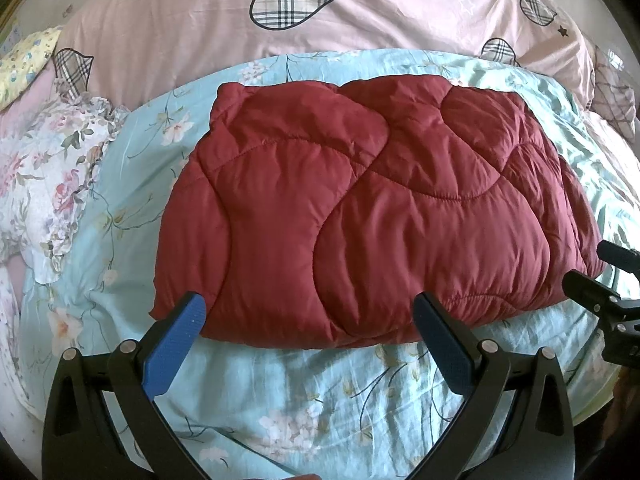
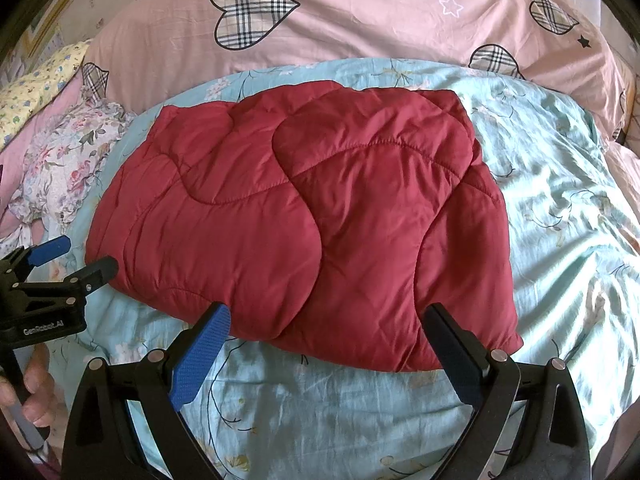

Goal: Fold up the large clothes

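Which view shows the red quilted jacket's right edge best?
Right wrist: the red quilted jacket shows its right edge whole against the floral sheet. In the left wrist view, it runs toward the rim, partly behind the right gripper.

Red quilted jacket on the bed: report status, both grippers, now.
Left gripper open, empty, at near edge. Right gripper open, empty, same edge. Red quilted jacket folded into a compact bundle on the floral sheet. Nothing in the way.

Left gripper [image 1: 308, 316], right gripper [image 2: 326, 326]: jaws spread, empty.
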`<move>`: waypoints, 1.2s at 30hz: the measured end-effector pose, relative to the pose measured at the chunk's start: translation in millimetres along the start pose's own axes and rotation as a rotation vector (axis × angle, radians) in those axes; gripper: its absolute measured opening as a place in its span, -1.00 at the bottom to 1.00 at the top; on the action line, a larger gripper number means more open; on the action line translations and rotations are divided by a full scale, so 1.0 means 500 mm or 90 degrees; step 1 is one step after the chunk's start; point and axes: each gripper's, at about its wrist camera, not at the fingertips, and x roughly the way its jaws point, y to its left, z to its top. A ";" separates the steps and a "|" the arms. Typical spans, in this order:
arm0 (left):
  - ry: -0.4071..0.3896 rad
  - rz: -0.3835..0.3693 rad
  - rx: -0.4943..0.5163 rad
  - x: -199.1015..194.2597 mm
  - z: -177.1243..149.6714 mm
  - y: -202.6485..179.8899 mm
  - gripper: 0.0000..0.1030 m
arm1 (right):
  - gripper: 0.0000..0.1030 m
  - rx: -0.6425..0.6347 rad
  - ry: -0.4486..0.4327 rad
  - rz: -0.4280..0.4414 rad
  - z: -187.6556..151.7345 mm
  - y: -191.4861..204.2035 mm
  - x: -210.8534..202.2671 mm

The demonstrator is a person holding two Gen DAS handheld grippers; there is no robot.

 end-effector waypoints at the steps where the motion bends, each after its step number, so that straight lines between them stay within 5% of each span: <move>1: 0.000 0.000 0.000 0.001 0.000 0.000 1.00 | 0.91 0.000 0.000 0.000 0.000 0.000 0.000; 36: -0.018 0.020 0.000 -0.008 0.003 -0.003 1.00 | 0.91 0.000 -0.003 -0.001 0.003 0.002 -0.008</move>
